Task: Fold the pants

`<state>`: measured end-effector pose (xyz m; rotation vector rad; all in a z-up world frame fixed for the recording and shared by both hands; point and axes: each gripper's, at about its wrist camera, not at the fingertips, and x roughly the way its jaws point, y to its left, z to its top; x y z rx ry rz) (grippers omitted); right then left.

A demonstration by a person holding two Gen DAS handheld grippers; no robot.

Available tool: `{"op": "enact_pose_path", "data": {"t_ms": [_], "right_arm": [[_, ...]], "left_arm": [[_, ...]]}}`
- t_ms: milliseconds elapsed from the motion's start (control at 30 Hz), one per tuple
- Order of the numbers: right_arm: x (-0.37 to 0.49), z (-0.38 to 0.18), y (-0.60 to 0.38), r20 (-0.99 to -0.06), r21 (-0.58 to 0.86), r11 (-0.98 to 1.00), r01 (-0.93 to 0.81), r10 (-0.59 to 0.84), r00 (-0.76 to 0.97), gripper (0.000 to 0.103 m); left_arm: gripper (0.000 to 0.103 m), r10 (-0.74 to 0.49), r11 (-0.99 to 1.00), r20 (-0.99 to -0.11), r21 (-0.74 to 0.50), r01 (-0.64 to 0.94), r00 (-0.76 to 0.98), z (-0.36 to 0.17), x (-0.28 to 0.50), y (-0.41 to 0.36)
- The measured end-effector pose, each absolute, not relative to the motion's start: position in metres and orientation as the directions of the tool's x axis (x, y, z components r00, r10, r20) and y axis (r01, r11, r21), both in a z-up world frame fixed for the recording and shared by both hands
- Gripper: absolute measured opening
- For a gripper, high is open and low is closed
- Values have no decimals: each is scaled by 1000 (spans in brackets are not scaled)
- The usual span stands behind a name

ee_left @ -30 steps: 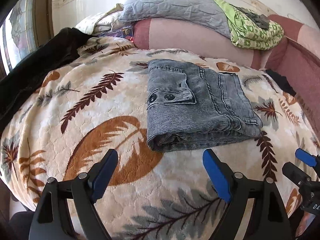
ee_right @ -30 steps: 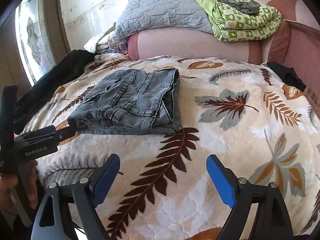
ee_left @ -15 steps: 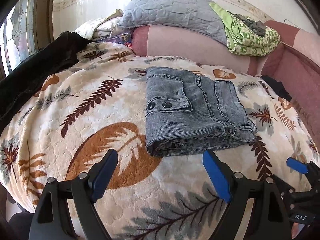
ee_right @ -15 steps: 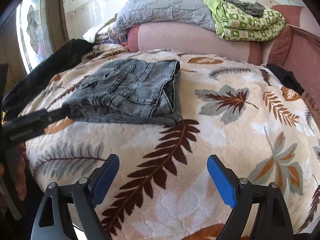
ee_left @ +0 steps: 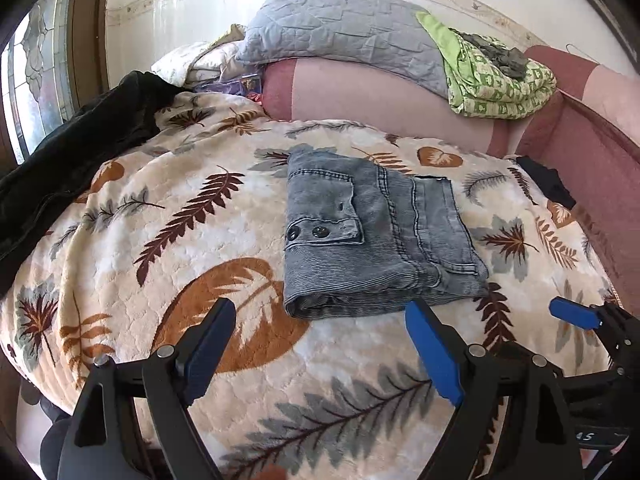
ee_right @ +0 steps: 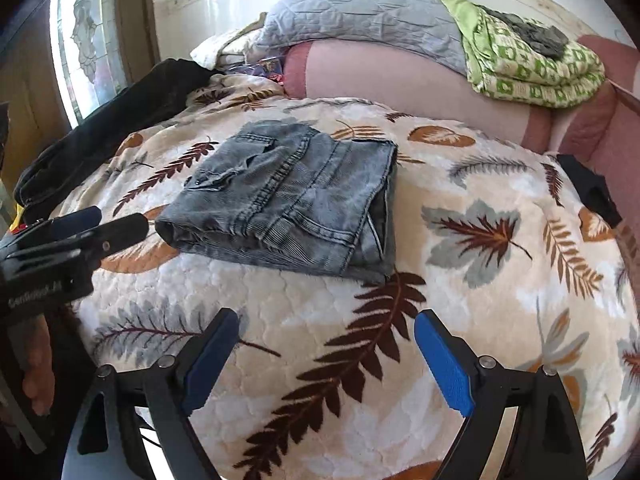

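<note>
Grey denim pants (ee_left: 372,236) lie folded into a compact rectangle on the leaf-patterned blanket (ee_left: 160,248), a buttoned pocket flap facing up. They also show in the right wrist view (ee_right: 292,204). My left gripper (ee_left: 320,344) is open and empty, hovering just short of the near edge of the pants. My right gripper (ee_right: 326,348) is open and empty, to the near right of the pants and apart from them. The left gripper appears at the left edge of the right wrist view (ee_right: 80,232); the right gripper's blue pad shows at the right edge of the left wrist view (ee_left: 572,316).
A pink bolster (ee_left: 380,100) runs along the back with a grey quilted pillow (ee_left: 340,28) and a green patterned blanket (ee_left: 496,80) on it. Dark cloth (ee_left: 80,152) lies along the left side. A black item (ee_right: 592,188) sits at the right. A window (ee_right: 84,48) is at left.
Both grippers have drawn back and risen a little from the folded pants. The pants have not moved. Both stay open.
</note>
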<state>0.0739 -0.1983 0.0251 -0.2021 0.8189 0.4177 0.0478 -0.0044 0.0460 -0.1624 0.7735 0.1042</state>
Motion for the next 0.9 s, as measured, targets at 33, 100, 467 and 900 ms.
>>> {"op": "enact_pose_path", "data": {"t_ms": [33, 100, 467, 900], "right_arm": [[75, 25, -197, -748, -19, 901, -434, 275, 604, 91], [77, 24, -198, -757, -14, 903, -430, 271, 594, 91], [83, 36, -206, -757, 36, 915, -401, 287, 587, 91], [93, 43, -201, -753, 52, 919, -391, 293, 589, 91]], "left_arm": [[87, 32, 982, -700, -110, -153, 713, 48, 47, -6], [87, 26, 982, -700, -115, -149, 714, 53, 46, -8], [88, 37, 984, -704, -96, -147, 709, 64, 48, -16], [99, -12, 984, -702, -136, -117, 712, 69, 59, -13]]}}
